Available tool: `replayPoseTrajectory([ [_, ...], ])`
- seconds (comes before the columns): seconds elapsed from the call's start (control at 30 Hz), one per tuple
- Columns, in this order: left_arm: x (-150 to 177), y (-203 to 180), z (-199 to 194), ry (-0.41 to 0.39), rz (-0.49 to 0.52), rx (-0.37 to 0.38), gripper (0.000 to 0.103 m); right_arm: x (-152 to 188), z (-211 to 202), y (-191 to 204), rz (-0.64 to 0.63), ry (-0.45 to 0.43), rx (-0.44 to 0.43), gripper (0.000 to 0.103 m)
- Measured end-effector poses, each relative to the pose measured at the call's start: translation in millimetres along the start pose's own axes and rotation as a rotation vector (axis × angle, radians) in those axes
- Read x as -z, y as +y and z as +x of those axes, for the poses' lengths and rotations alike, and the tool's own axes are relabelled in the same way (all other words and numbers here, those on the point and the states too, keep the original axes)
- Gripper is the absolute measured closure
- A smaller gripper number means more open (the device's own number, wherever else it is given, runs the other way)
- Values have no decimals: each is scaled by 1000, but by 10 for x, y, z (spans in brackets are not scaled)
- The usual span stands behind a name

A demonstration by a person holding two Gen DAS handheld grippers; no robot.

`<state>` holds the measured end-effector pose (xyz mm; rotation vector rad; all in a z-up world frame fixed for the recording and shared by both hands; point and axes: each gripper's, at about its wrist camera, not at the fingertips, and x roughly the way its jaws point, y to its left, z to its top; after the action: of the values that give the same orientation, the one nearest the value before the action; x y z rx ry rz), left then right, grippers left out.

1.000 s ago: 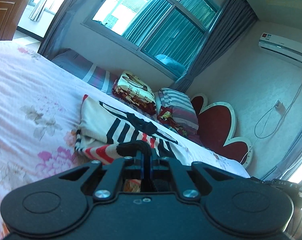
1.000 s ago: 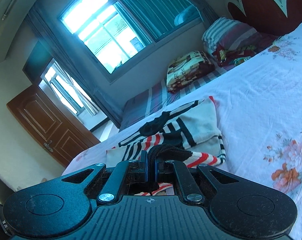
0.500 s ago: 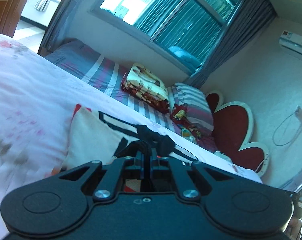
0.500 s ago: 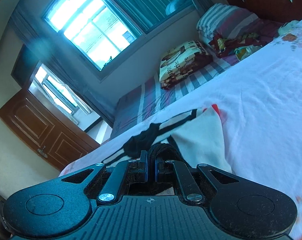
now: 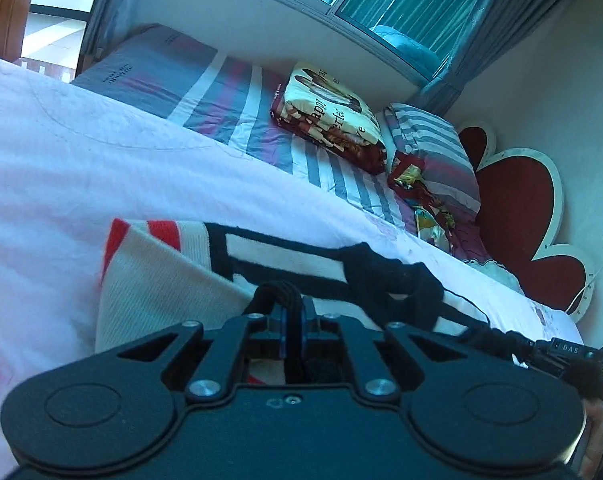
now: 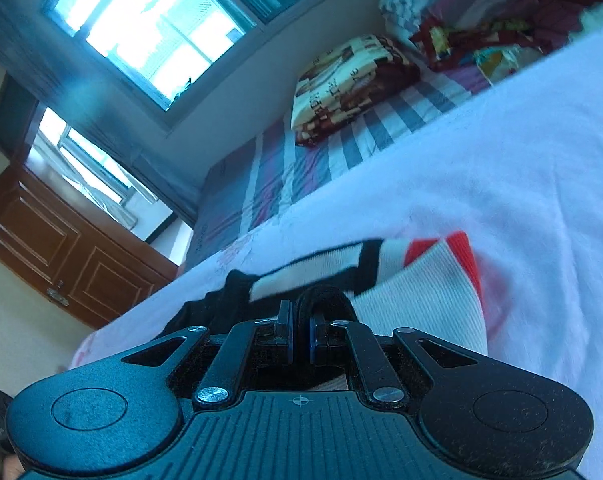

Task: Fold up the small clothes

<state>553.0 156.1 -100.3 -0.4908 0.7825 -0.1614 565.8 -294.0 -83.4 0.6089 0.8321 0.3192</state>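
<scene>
Left wrist: both tongs (image 5: 292, 312) (image 6: 301, 326) pinch (dark hem) the striped sweater (image 5: 157, 284).

Black tongs (image 5: 292, 312), silver screws, blue pads (image 6: 289, 338)

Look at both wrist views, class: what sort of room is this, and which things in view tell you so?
Most likely a bedroom: a bed under a white sheet, a striped pillow beside a red, petal-shaped headboard, and a curtained window.
</scene>
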Motion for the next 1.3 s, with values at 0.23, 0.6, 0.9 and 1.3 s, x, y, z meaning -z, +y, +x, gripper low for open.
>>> replayPoseTrajectory([
  [0.23,23,-24,-75,-157,51,-20,22,60,-5,43,-60,-88,26,30],
  [0.6,36,-268,195,37,336,-129,60,175,269,337,-368,28,135,44],
  [0.9,124,-348,-17,-148,377,-229,99,413,172,373,-442,-162,251,98],
  [1.3,127,-342,327,-113,399,-396,99,403,410,244,-430,-83,338,98],
])
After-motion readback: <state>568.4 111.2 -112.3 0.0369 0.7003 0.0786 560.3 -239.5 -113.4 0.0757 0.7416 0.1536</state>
